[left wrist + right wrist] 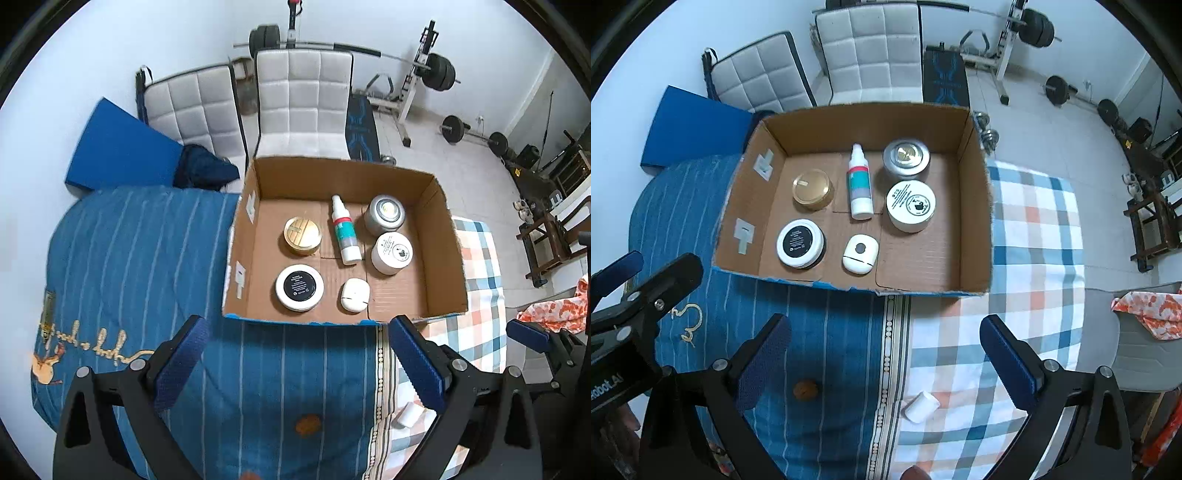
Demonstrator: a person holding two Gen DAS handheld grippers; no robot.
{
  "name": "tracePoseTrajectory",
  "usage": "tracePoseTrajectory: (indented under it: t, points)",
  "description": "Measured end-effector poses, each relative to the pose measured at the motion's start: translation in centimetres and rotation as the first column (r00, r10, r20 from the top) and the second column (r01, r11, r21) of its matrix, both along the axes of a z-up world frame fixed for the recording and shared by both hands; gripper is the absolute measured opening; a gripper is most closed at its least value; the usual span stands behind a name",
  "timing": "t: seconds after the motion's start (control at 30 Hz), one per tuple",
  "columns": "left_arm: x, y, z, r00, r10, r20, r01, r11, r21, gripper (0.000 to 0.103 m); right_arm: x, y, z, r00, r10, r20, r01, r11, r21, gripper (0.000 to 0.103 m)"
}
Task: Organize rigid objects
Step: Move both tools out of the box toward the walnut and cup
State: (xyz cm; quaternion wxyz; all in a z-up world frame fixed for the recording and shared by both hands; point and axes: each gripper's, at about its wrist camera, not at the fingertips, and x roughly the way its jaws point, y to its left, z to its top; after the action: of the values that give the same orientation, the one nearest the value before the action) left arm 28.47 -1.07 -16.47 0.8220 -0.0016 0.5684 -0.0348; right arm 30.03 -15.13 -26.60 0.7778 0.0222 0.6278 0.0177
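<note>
An open cardboard box (439, 251) (975, 206) rests on the bed. Inside sit a gold-lidded jar (302, 235) (812, 189), a white spray bottle (344, 230) (860, 182) lying flat, a silver tin (385, 214) (905, 158), a white jar (391, 253) (911, 205), a black-lidded white jar (299, 287) (800, 243) and a small white case (354, 295) (860, 254). A small white bottle (921, 406) (406, 415) lies on the checked cover, outside the box. Both my left gripper (299, 362) and right gripper (886, 362) hang open above the bed with nothing between their fingers.
A brown round object (805, 390) (307, 424) lies on the blue striped bedspread. Two padded white chairs (303, 107) stand behind the box, with a blue mat (118, 147) to the left. Gym weights and a bench (417, 81) fill the floor at back right.
</note>
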Motion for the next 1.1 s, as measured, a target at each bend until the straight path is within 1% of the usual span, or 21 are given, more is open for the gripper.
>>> tracePoseTrajectory:
  t: [0.07,0.3,0.4,0.57,0.77,0.83,0.93,1.03,1.1]
  points:
    - [-1.0,0.0,0.9,1.0,-0.001,0.025,0.001,1.0,0.002,0.1,-0.8,-0.1,0.9,1.0,-0.004,0.015,0.004,1.0,0.009,0.103]
    - [-3.8,0.3,3.3,0.997,-0.001,0.076,0.002,1.0,-0.012,0.1,-3.7,-0.6,4.2,0.996,-0.024,0.08,0.022,0.999,0.024,0.103]
    - [-4.5,0.1,3.9,0.995,0.005,0.096,-0.005,1.0,0.003,0.1,-4.7,-0.7,5.3,0.993,-0.024,0.112,0.022,1.0,0.016,0.103]
    - [-5.4,0.2,4.3,0.995,0.019,0.1,-0.016,0.999,-0.03,0.1,-5.7,-0.8,6.2,0.99,-0.03,0.139,0.029,1.0,0.008,0.103]
    - [-5.9,0.1,4.4,0.994,0.021,0.106,-0.019,1.0,-0.015,0.1,-6.5,-1.4,6.5,0.988,-0.04,0.149,0.038,0.999,0.016,0.103]
    - [-6.2,0.1,3.9,0.995,0.019,0.098,-0.019,1.0,-0.003,0.1,-6.9,-1.9,6.1,0.989,-0.049,0.14,0.046,0.999,0.021,0.103]
    - [-7.0,0.3,1.6,0.999,0.016,0.042,-0.017,1.0,0.01,0.101,-7.5,-3.1,4.0,0.993,-0.075,0.09,0.072,0.997,0.031,0.103]
    - [-8.2,0.4,-3.1,0.997,0.021,-0.069,-0.019,1.0,0.023,0.1,-8.6,-4.4,-0.1,0.995,-0.101,-0.011,0.102,0.994,0.035,0.103]
    - [-8.8,0.3,-6.4,0.99,0.019,-0.141,-0.013,0.999,0.048,0.1,-9.6,-5.2,-3.7,0.989,-0.117,-0.095,0.121,0.992,0.043,0.103]
